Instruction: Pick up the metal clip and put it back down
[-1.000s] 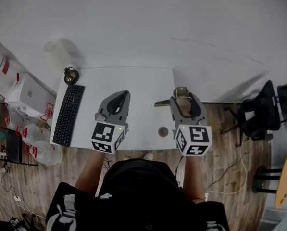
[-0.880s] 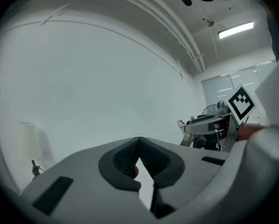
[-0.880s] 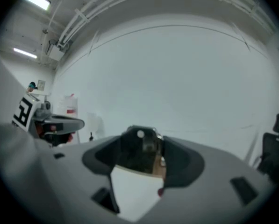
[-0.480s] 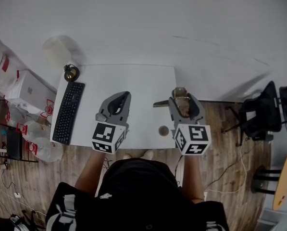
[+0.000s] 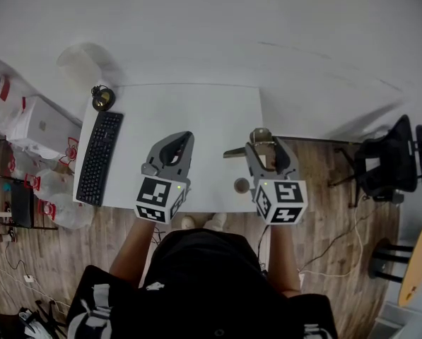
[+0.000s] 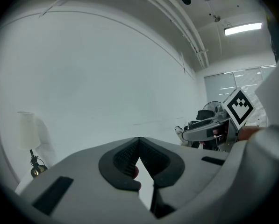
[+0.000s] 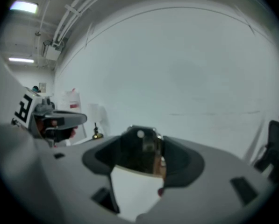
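Clamping the metal clip [image 7: 142, 143] is the right gripper [image 5: 264, 147], at desk's [image 5: 196, 119] edge.

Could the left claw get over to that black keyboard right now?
Probably yes: the keyboard lies on the table just left of the left gripper, with only bare tabletop between them. Its jaws are together, holding nothing.

Head view looks steeply down on the table [image 5: 196, 119] from above; each gripper view sits close behind its jaws, facing the wall [image 6: 106, 78] (shared by both).
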`<state>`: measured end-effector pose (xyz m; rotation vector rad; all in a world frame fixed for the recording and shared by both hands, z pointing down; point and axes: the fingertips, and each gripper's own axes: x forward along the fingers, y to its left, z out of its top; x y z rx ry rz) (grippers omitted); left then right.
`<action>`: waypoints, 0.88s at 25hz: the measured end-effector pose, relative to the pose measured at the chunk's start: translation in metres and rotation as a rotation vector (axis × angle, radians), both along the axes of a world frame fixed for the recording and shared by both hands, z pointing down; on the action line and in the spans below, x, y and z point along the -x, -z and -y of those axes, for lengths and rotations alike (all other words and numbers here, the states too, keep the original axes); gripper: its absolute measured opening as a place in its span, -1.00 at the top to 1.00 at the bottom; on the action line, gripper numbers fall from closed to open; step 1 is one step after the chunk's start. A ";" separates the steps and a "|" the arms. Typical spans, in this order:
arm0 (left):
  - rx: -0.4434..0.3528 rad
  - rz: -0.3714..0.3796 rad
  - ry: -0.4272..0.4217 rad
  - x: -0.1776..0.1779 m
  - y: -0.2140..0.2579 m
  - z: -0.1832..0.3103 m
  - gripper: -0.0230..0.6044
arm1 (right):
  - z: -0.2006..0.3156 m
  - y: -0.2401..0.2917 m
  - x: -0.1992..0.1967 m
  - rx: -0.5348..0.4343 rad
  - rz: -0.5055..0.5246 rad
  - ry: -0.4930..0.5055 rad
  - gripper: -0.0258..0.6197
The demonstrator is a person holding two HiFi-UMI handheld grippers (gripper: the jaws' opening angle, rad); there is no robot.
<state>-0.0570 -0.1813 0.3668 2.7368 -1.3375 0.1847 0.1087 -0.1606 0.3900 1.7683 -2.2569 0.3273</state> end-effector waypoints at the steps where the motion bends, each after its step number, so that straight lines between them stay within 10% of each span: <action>1: 0.006 0.003 0.000 -0.001 -0.002 0.000 0.85 | 0.000 -0.005 0.000 0.011 0.002 0.001 0.05; 22: 0.163 0.050 0.014 -0.005 -0.068 -0.014 0.85 | -0.024 -0.144 0.014 0.361 -0.025 0.088 0.05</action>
